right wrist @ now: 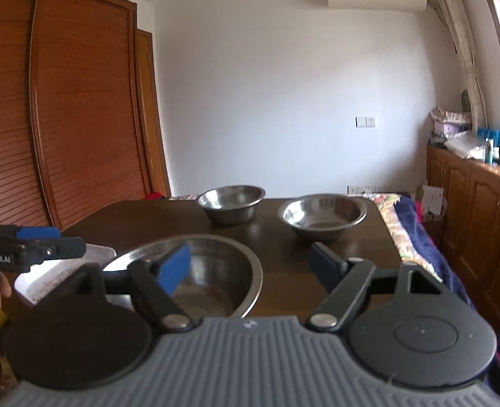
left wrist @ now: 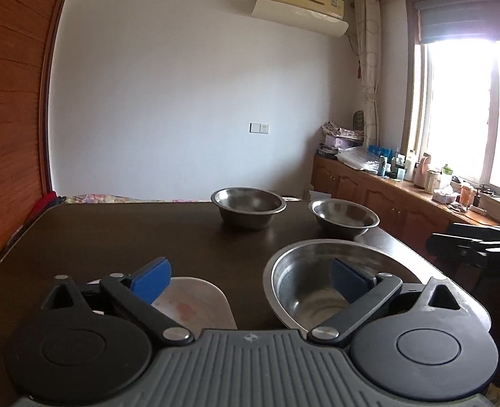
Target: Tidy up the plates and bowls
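A large steel bowl (left wrist: 300, 271) (right wrist: 212, 268) sits at the near edge of the dark wooden table (left wrist: 131, 234), with a white plate (left wrist: 195, 305) (right wrist: 63, 271) just to its left. Two smaller steel bowls stand apart near the far edge, one to the left (left wrist: 248, 205) (right wrist: 231, 201) and one to the right (left wrist: 344, 215) (right wrist: 322, 215). My left gripper (left wrist: 250, 273) hovers open above the gap between plate and large bowl and holds nothing. My right gripper (right wrist: 250, 266) is open over the large bowl's right rim, its pads touching nothing. Each gripper appears at the edge of the other's view (left wrist: 477, 247) (right wrist: 39, 244).
A tall wooden wardrobe (right wrist: 63, 118) stands left of the table. A low cabinet (left wrist: 385, 196) crowded with bottles and boxes runs under the window on the right. A bed with patterned covers (right wrist: 405, 227) lies past the table's right and far edges.
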